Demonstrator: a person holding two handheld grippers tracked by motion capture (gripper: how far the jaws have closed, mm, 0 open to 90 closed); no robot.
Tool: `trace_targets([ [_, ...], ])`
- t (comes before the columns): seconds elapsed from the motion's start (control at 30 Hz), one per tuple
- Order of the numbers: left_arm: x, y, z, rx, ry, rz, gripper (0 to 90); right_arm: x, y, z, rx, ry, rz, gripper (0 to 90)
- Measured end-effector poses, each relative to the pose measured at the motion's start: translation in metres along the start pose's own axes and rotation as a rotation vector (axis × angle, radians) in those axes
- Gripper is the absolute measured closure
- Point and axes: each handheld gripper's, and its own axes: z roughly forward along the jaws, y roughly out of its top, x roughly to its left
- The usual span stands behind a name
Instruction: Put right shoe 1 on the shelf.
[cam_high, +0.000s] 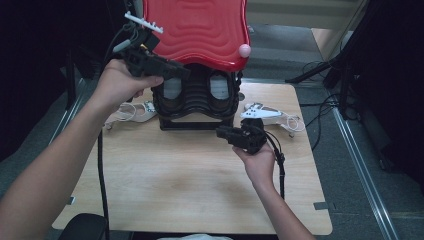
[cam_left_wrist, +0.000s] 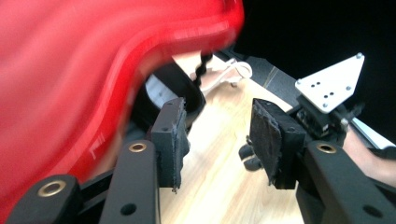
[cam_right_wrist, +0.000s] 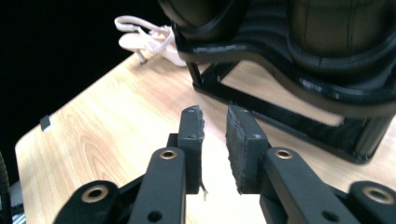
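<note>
Two open tongs (cam_high: 177, 70) (cam_high: 222, 133), red-topped black rack (cam_high: 197, 95), no legible writing

Even overhead light on wooden table (cam_high: 200, 175), soft short shadows under black rack (cam_high: 197, 102). Surroundings dim, near black at left of high view. Glossy highlights on red lid (cam_high: 195, 27). Left gripper view: red lid (cam_left_wrist: 70, 79) heavily motion-blurred (edges smeared), background pure black. Right gripper view sharper; white sandal (cam_right_wrist: 149, 39) slightly soft, frayed pads (cam_right_wrist: 191, 140) crisp.
</note>
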Motion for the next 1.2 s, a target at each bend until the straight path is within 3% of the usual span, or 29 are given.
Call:
trace_targets([
  [0.07,-0.001,-0.012,0.0,0.002,-0.005,0.002,53.6,0.0,-0.005,-0.001,0.006,0.02,0.004,73.7],
  [0.23,0.0,-0.038,-0.002,0.021,0.001,-0.009,50.3,0.001,-0.017,-0.006,-0.001,0.018,0.003,73.3],
  [0.47,0.006,-0.073,-0.004,-0.001,0.008,-0.033,48.4,-0.003,-0.031,-0.009,0.039,0.059,0.033,70.8],
  [0.53,0.008,-0.083,-0.001,0.002,0.007,-0.044,48.2,-0.006,-0.034,-0.011,0.03,0.042,0.055,64.1],
  [0.63,0.013,-0.098,0.003,-0.002,0.0,-0.068,47.9,-0.012,-0.038,-0.013,0.025,0.063,0.102,67.0],
  [0.77,0.019,-0.117,0.009,-0.002,0.0,-0.092,47.8,-0.01,-0.042,-0.016,0.031,0.01,0.067,70.1],
  [0.87,0.023,-0.131,0.012,-0.009,0.004,-0.108,47.8,-0.01,-0.044,-0.018,0.036,0.026,0.06,70.1],
  [1.1,0.027,-0.16,0.026,0.01,0.019,-0.148,47.3,-0.009,-0.054,-0.022,0.031,0.023,-0.02,63.8],
  [1.2,0.029,-0.171,0.032,0.013,0.005,-0.159,47.3,-0.01,-0.059,-0.023,0.054,0.037,-0.005,62.6],
])
